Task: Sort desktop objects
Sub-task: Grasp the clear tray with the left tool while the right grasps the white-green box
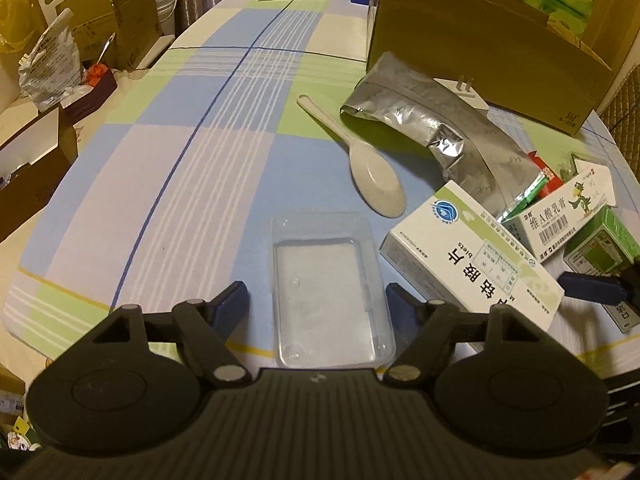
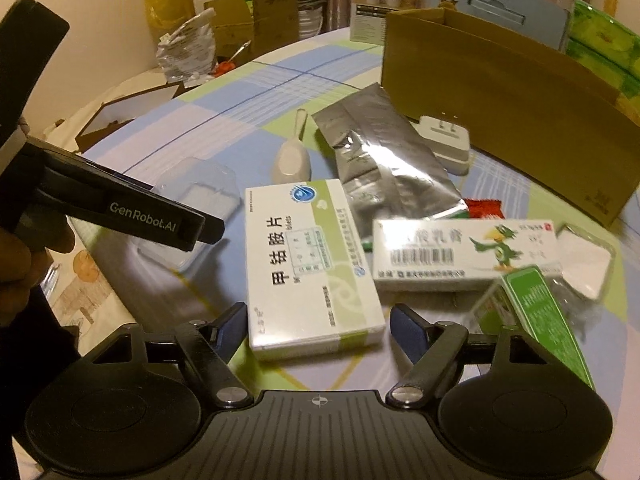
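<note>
Two grippers descend on a checked tablecloth [image 1: 192, 152] in a room crowded with cartons. Right gripper [image 2: 316, 322]: jaws spread, straddling the near end of a white medicine box [image 2: 310, 268], long axis pointing away. Left gripper [image 1: 316, 300]: jaws spread around a clear plastic tray [image 1: 328, 292], likewise lengthwise.

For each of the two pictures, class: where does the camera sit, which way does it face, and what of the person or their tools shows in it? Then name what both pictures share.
Left wrist view: sits on the left gripper, facing down onto the clear plastic tray between its open fingers; the right gripper's fingertip shows.
Right wrist view: sits on the right gripper, facing down onto the white medicine box; the left gripper and a hand show.
Shared: tray, medicine box, spoon, foil pouch, cardboard box.
</note>
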A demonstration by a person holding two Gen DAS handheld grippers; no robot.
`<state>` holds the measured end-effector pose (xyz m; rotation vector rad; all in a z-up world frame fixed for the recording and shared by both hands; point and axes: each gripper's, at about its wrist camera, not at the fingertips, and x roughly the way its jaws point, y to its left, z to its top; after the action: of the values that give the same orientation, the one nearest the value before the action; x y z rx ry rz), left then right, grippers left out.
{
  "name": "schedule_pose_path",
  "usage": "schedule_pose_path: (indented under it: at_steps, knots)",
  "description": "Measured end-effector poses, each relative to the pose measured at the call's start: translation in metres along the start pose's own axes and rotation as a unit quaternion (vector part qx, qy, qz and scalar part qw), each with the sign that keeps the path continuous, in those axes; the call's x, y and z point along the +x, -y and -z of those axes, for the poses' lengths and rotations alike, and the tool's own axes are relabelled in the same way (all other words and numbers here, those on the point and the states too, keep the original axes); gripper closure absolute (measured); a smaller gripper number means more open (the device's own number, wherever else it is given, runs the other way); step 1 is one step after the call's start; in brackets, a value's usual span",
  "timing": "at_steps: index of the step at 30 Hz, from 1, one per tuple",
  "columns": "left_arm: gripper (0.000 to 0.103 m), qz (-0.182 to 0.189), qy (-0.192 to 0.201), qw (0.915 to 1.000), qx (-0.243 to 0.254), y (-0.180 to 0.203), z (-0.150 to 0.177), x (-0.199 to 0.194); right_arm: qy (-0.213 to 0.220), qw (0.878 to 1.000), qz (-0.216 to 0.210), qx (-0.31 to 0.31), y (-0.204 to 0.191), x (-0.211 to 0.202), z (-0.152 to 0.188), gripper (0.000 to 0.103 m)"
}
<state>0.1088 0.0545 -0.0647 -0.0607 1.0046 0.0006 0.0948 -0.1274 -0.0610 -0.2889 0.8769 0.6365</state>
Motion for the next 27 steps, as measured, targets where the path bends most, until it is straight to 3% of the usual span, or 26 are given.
schedule_pose_path:
  at_steps: [27]
  knots:
    - [0.035,0.012,-0.004,0.9994,0.031,-0.010,-0.009,0.005,0.002,1.000,-0.025,0.016,0.001,0.027,-0.017,0.031]
